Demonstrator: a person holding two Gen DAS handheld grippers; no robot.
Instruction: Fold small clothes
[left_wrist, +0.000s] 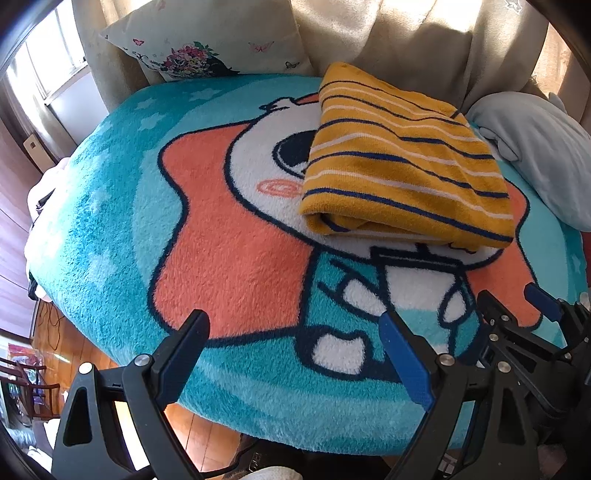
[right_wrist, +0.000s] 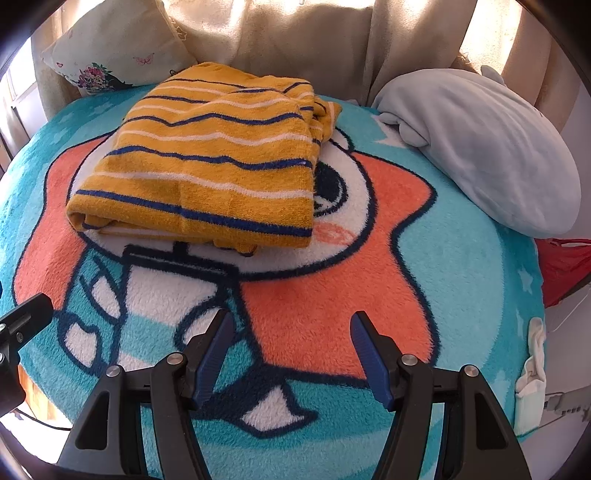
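A folded mustard-yellow garment with navy and white stripes (left_wrist: 399, 158) lies on a fluffy teal cartoon blanket (left_wrist: 122, 229). It also shows in the right wrist view (right_wrist: 207, 162), on the same blanket (right_wrist: 461, 280). My left gripper (left_wrist: 293, 321) is open and empty, held above the blanket's near edge, well short of the garment. My right gripper (right_wrist: 293, 325) is open and empty, also short of the garment. The right gripper also shows at the lower right of the left wrist view (left_wrist: 511, 299). A black part of the left gripper (right_wrist: 26, 317) shows at the left edge of the right wrist view.
A floral cushion (left_wrist: 207, 44) leans at the back left. A pale grey plush pillow (right_wrist: 480, 147) lies at the right. Beige fabric (right_wrist: 295, 40) covers the backrest behind. A red item (right_wrist: 561, 266) and a white cloth (right_wrist: 532, 365) are at the right edge. Wooden floor (left_wrist: 74, 347) lies below left.
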